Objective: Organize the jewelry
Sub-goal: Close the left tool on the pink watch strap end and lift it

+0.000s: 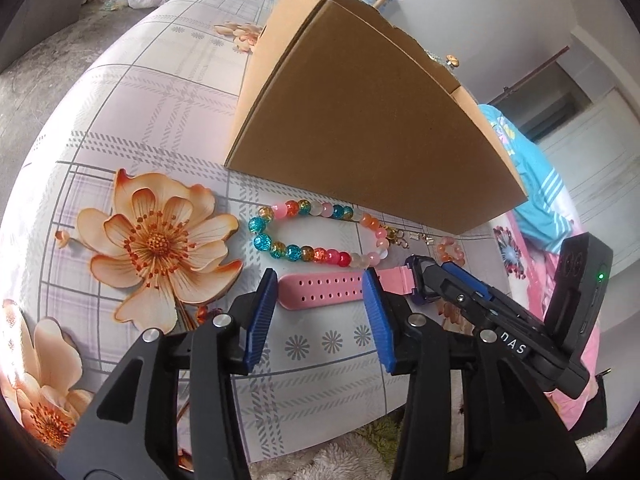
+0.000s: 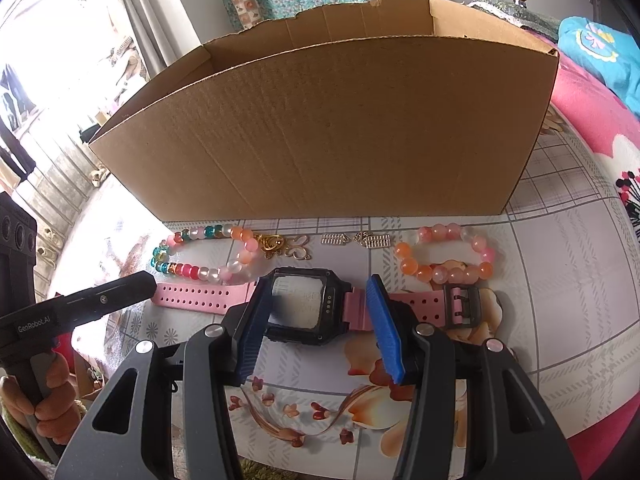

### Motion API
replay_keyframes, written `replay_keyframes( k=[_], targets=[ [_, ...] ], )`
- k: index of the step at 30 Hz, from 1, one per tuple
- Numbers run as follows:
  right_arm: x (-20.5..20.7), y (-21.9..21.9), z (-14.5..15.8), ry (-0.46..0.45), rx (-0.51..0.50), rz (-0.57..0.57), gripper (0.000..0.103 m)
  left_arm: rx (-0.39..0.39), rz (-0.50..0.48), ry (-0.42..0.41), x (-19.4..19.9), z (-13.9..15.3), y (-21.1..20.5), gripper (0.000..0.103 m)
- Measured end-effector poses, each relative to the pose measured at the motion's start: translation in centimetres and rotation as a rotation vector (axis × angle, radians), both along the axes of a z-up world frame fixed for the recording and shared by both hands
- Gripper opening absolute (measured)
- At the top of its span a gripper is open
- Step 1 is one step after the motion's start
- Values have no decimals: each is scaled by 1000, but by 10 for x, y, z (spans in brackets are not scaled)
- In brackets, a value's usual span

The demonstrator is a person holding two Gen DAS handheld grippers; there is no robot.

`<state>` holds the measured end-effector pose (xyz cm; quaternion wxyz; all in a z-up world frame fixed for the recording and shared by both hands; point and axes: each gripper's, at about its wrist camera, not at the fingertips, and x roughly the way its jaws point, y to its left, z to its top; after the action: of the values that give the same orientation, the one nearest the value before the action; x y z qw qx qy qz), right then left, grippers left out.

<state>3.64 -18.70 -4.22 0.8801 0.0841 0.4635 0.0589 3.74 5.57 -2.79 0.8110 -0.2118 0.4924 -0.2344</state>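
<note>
Pink rubber catches the eye first: a pink-strapped watch (image 2: 304, 304) lies flat on the flowered table (image 1: 160, 128), its strap running left to right just in front of a tall cardboard box (image 2: 328, 132) with an open top. Both tools look to be closing in on it, so I judge the step in hand to be the pickup of the watch, with the box as its likely home. The right gripper (image 2: 320, 312) has its jaws apart and set either side of the dark square case, one blue pad by the case's left edge and the other over the strap just to its right; whether the pads touch yet I cannot tell. The left gripper (image 1: 320, 300) also stands with jaws apart, straddling the perforated tail of the strap, pads hanging just above or beside it. Behind the watch, between it and the box wall, lie a multicoloured bead bracelet (image 1: 316, 236), a few small gold charms (image 2: 288, 246) and an orange-pink bead bracelet (image 2: 444, 256), none of them held. Next, I reckon, the right jaws need to come together squarely on the case, then lift clear of the beads and up over the box's high rim.
</note>
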Motion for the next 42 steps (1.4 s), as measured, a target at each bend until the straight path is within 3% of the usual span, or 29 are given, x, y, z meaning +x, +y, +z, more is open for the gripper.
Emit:
replay_keyframes(
  k=[6,10,15,20,26,32,42],
  targets=[
    [0,2,1,-4,-8,0,48,-169,8,22,3,-1,18,41],
    [0,4,0,-6,-13,-1,48,-139,16,30,4,-3,16,41],
    [0,4,0,-10,-17,-2,48,-202,36,51,5,-5,25,42],
    [0,5,0,-13,-21,0,49,-325,7,71,6,-5,22,42],
    [-1,5,0,-17,-24,0,49,-243,-24,33,5,-1,4,42],
    [-2,5,0,-22,-27,1,49,-226,-81,111,5,-19,-21,26],
    [-3,6,-1,-31,-39,6,50,-25,-51,-59,-8,8,-30,27]
  ],
)
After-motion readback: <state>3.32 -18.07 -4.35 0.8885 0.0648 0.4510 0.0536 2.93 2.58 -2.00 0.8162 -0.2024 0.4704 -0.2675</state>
